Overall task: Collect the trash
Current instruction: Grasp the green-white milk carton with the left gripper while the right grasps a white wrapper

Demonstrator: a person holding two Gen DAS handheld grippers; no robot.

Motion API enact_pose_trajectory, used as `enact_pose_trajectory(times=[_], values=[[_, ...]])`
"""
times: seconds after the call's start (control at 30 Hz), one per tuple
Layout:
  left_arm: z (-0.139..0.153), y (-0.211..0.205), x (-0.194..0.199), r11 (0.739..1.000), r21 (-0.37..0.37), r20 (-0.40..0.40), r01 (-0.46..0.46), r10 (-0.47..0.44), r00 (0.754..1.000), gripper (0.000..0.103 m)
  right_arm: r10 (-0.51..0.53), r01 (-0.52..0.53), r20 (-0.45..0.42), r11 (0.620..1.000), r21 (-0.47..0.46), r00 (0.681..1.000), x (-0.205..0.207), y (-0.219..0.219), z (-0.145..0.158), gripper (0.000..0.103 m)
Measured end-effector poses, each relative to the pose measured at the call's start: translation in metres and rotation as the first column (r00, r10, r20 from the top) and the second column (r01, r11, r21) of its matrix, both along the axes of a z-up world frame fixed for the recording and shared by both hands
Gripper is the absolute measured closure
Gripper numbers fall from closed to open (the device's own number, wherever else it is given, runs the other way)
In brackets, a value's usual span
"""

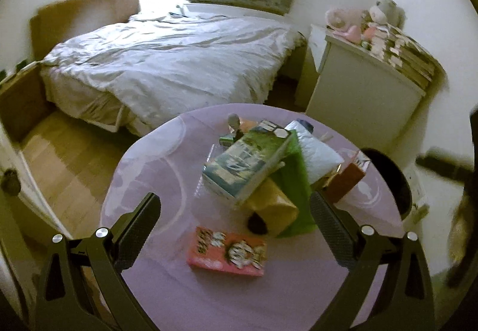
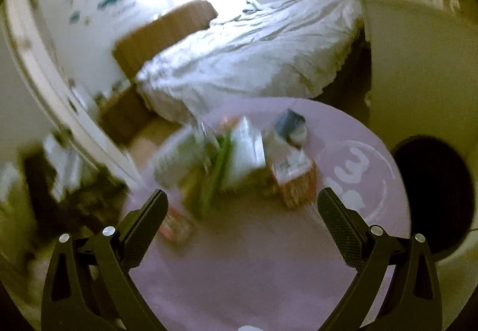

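A pile of trash lies on a round purple table: a teal-and-white carton, a green sheet, a yellow packet, a white padded bag and an orange box. A pink box lies apart, nearest me. My left gripper is open and empty above the table, with the pink box between its fingers. My right gripper is open and empty above the same table. The pile is blurred there, with the orange box at its right.
A bed with a rumpled white duvet stands behind the table. A white cabinet with books and soft toys is at the right. A dark round bin or stool sits beside the table's right edge. Wood floor lies left.
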State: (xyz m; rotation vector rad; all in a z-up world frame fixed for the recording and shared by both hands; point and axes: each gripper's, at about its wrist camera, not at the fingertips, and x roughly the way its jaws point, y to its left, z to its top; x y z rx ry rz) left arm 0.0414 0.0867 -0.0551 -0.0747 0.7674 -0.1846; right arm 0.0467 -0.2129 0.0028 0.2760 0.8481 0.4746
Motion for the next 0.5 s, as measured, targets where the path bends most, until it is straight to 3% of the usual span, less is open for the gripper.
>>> enact_pose_trajectory(times=[0.13,0.2,0.3,0.43,0.5], values=[[-0.004,-0.005,0.03,0.993,0.042,0.012,0.114,-0.115,0.993,0.005,0.095,-0.097,-0.022,0.991,-0.096,0.995,0.045,0.021,0.005,0.004],[-0.014,-0.011,0.05,0.985,0.083,-0.029,0.15,-0.148,0.989,0.005,0.137,-0.143,-0.06,0.981,-0.128,0.989,0.068,0.032,-0.003,0.006],[-0.029,-0.018,0.072,0.969,0.125,-0.07,0.213,-0.206,0.976,0.01,0.188,-0.207,-0.141,0.969,-0.133,0.972,0.095,0.039,-0.024,0.02],[-0.048,-0.019,0.092,0.963,0.115,-0.146,0.244,-0.227,0.963,0.034,0.234,-0.281,-0.253,0.945,-0.167,0.939,0.122,0.044,-0.058,0.028],[-0.052,-0.015,0.095,0.966,0.065,-0.155,0.249,-0.236,0.959,0.036,0.267,-0.317,-0.297,0.938,-0.138,0.917,0.128,0.045,-0.072,0.036]])
